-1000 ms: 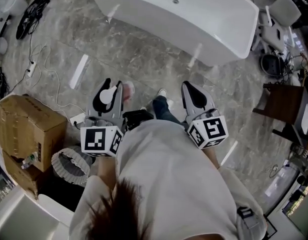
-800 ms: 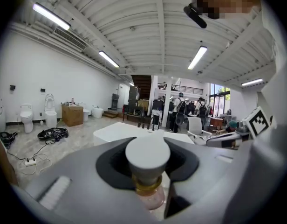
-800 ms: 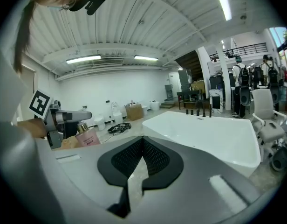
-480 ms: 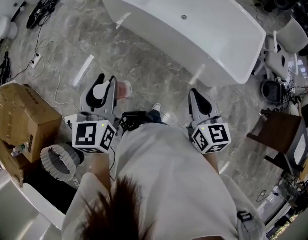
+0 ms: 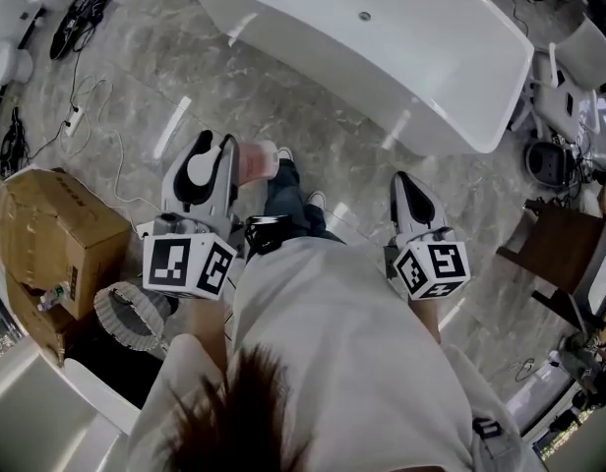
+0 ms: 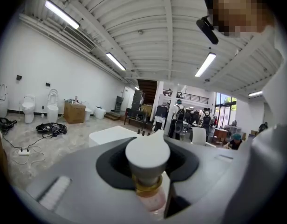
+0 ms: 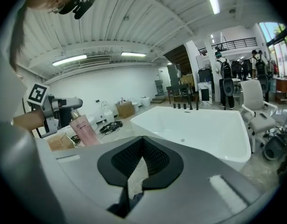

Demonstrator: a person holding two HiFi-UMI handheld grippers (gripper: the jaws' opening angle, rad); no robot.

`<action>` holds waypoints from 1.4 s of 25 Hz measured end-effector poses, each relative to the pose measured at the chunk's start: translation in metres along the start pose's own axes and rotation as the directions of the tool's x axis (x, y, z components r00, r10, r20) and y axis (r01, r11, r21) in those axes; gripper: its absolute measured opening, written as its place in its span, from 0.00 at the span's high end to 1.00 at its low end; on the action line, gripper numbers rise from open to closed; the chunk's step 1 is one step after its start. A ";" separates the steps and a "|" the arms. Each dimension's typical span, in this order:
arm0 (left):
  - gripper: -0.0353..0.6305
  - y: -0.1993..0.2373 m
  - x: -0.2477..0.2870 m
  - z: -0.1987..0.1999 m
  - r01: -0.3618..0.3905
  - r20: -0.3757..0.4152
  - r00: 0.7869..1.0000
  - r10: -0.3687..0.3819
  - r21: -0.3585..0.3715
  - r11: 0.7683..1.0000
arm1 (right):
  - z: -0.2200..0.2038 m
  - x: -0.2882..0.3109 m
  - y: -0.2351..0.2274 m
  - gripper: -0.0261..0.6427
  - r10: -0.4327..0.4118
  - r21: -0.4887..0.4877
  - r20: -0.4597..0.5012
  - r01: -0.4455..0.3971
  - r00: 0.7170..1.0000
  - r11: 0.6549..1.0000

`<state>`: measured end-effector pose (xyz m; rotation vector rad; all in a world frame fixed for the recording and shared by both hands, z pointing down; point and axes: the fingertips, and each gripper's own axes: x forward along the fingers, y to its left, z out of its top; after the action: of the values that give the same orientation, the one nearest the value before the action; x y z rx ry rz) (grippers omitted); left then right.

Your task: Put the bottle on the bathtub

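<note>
The left gripper pinches the pink bottle just under its white cap, the body hanging below the jaws. It is held above the marble floor on the near side of the white bathtub, well apart from it. The right gripper, further right, has its jaws pressed together on nothing

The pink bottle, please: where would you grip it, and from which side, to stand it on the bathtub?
Grip the pink bottle at its narrow top, around the gold collar under the white cap, coming from the side, as the left gripper does now. The wider cap above the gripper should stop it slipping, and the base hangs free to meet the bathtub rim.
</note>
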<state>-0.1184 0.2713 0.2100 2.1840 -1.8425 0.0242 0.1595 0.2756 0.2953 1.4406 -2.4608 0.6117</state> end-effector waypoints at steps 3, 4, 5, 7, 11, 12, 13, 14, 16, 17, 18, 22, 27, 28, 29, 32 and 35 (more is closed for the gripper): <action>0.68 0.004 0.017 -0.002 0.012 -0.012 1.000 -0.013 -0.017 1.000 | 0.002 0.011 -0.004 0.97 -0.016 0.010 -0.008 0.016 1.000 1.000; 0.68 0.006 0.023 -0.003 0.017 -0.017 1.000 -0.018 -0.018 1.000 | 0.004 0.016 -0.005 0.97 -0.024 0.013 -0.008 0.024 1.000 1.000; 0.68 0.009 0.029 -0.003 0.024 -0.024 0.999 -0.024 -0.016 1.000 | 0.007 0.020 -0.006 0.97 -0.032 0.017 -0.008 0.032 0.999 0.999; 0.68 0.015 0.044 -0.002 0.040 -0.037 0.999 -0.040 -0.010 0.999 | 0.015 0.031 -0.009 0.97 -0.050 0.023 -0.007 0.050 0.999 0.998; 0.68 0.032 0.082 0.005 0.077 -0.057 0.996 -0.076 0.019 0.997 | 0.032 0.062 -0.010 0.97 -0.080 0.031 -0.003 0.080 0.997 0.996; 0.68 0.037 0.091 0.007 0.086 -0.060 0.995 -0.084 0.030 0.996 | 0.036 0.071 -0.010 0.97 -0.087 0.033 -0.003 0.087 0.996 0.996; 0.68 0.042 0.100 0.010 0.095 -0.063 0.994 -0.093 0.040 0.995 | 0.040 0.081 -0.009 0.97 -0.094 0.035 -0.003 0.094 0.996 0.995; 0.68 0.048 0.109 0.013 0.105 -0.065 0.993 -0.102 0.047 0.993 | 0.044 0.090 -0.008 0.97 -0.102 0.040 -0.003 0.102 0.995 0.994; 0.68 0.060 0.125 0.019 0.125 -0.069 0.990 -0.121 0.057 0.990 | 0.052 0.109 -0.004 0.97 -0.116 0.054 0.002 0.115 0.993 0.992; 0.68 0.065 0.133 0.022 0.136 -0.071 0.989 -0.132 0.062 0.989 | 0.056 0.117 -0.001 0.97 -0.121 0.061 0.006 0.121 0.993 0.991; 0.68 0.071 0.139 0.025 0.148 -0.074 0.987 -0.143 0.066 0.987 | 0.059 0.125 0.001 0.97 -0.126 0.065 0.009 0.125 0.992 0.990; 0.68 0.088 0.164 0.031 0.193 -0.084 0.979 -0.186 0.083 0.978 | 0.070 0.151 0.008 0.97 -0.155 0.068 0.009 0.154 0.988 0.986; 0.68 0.112 0.185 0.033 0.218 -0.094 0.973 -0.211 0.066 0.974 | 0.075 0.169 0.010 0.97 -0.202 0.078 0.005 0.201 0.979 0.976; 0.68 0.116 0.188 0.033 0.219 -0.097 0.972 -0.212 0.066 0.974 | 0.075 0.171 0.009 0.97 -0.208 0.078 0.002 0.207 0.978 0.975; 0.68 0.119 0.191 0.033 0.219 -0.102 0.972 -0.212 0.069 0.973 | 0.075 0.172 0.009 0.97 -0.214 0.079 -0.002 0.213 0.977 0.974; 0.68 0.126 0.199 0.032 0.216 -0.117 0.971 -0.206 0.080 0.973 | 0.078 0.177 0.007 0.97 -0.227 0.088 -0.010 0.227 0.974 0.970; 0.68 0.131 0.204 0.030 0.212 -0.126 0.971 -0.202 0.072 0.975 | 0.080 0.179 0.007 0.97 -0.235 0.091 -0.015 0.235 0.972 0.968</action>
<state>-0.2121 0.0490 0.2477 2.3673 -1.5704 0.1883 0.0667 0.1026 0.2932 1.7318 -2.2376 0.6824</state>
